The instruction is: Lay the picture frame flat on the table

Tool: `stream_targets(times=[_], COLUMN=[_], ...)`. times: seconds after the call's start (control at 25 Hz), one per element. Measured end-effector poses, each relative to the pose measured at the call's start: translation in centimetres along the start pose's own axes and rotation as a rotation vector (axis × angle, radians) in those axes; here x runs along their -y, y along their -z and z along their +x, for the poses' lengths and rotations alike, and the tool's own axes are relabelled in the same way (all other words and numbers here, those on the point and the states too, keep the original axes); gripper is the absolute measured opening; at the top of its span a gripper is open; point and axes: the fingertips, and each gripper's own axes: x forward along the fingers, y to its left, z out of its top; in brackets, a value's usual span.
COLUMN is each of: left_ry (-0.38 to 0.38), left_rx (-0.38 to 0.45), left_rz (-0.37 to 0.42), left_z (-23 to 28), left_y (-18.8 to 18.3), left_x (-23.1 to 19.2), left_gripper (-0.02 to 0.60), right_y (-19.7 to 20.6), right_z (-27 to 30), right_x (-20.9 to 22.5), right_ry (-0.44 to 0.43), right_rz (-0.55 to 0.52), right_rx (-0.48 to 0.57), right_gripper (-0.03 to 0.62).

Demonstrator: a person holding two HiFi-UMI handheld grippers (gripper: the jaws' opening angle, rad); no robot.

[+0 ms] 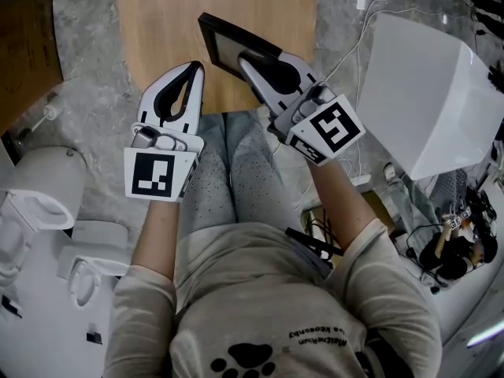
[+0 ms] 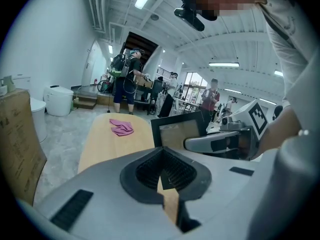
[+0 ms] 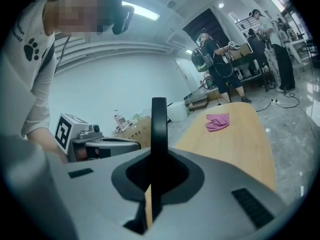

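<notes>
The wooden table [image 1: 157, 30] fills the top of my head view, with grey marbled floor [image 1: 87, 93] around it and a big white box [image 1: 429, 93] off to its right. The wearer's grey shirt [image 1: 260, 290] carries a black paw print [image 1: 248, 358]. Above the print is a line of small writing that I cannot read.

The frame [image 1: 224, 50], black-bordered, is over the table's near end, tilted, with its face turned toward my left side. I cannot tell whether its lower edge touches the wood.

My right hand-held gripper [image 1: 248, 61] is clamped on the frame's edge. In the right gripper view that black edge stands straight up between the jaws. My left hand-held gripper [image 1: 191, 73] is just beside it and apart from the frame, with its jaws closed together on nothing. Each gripper's cube shows a black-and-white square marker and no words.

A pink cloth [image 2: 121, 128] lies at the table's far end, well apart from the frame.
</notes>
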Motion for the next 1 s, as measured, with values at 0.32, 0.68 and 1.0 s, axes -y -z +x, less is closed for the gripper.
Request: stream_targets(times=[0.32, 0.68, 1.0], left_ry=[0.004, 0.004, 0.044], left_rx=[-0.034, -0.142, -0.228], left_rz=[-0.018, -0.075, -0.118], left_z=[1.3, 2.9, 4.1], left_y=[1.1, 3.7, 5.5], left_x=[-0.2, -1.9, -2.2], left_gripper=[0.008, 0.009, 0.122], right_y=[1.7, 2.8, 3.6], right_z=[0.4, 1.9, 2.7], right_x=[0.8, 1.7, 1.6], right_ry=[-0.016, -0.057, -0.091], right_rz=[0.054, 0.105, 0.133], right_rx=[-0.026, -0.042, -0.064], right_gripper=[0.017, 0.017, 0.017])
